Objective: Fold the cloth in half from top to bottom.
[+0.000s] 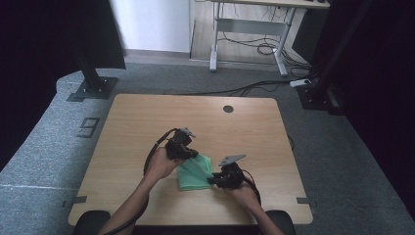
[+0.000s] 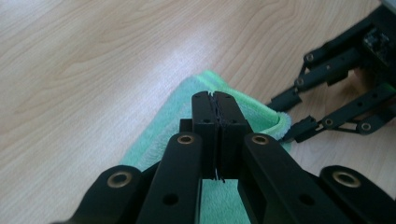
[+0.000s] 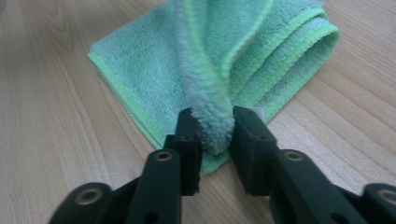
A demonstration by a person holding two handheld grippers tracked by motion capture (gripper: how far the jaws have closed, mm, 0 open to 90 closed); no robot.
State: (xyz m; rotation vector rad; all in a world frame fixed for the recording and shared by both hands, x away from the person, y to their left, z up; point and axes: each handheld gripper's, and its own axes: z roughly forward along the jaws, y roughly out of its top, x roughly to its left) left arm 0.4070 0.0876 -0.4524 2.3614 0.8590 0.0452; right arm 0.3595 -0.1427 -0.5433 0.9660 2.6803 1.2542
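Green microfiber towel (image 1: 195,172) lower centre, part-folded, fold unfinished; left gripper (image 2: 216,116) pinched together on nothing visible, right gripper (image 3: 214,135) clamped on a towel fold.

A wooden table (image 1: 147,122) stands before a white desk frame (image 1: 249,29).

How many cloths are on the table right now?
1. A green cloth lies folded on the near middle of the wooden table, between the left gripper and right gripper. The folds could hide a second layer, but only one shows.
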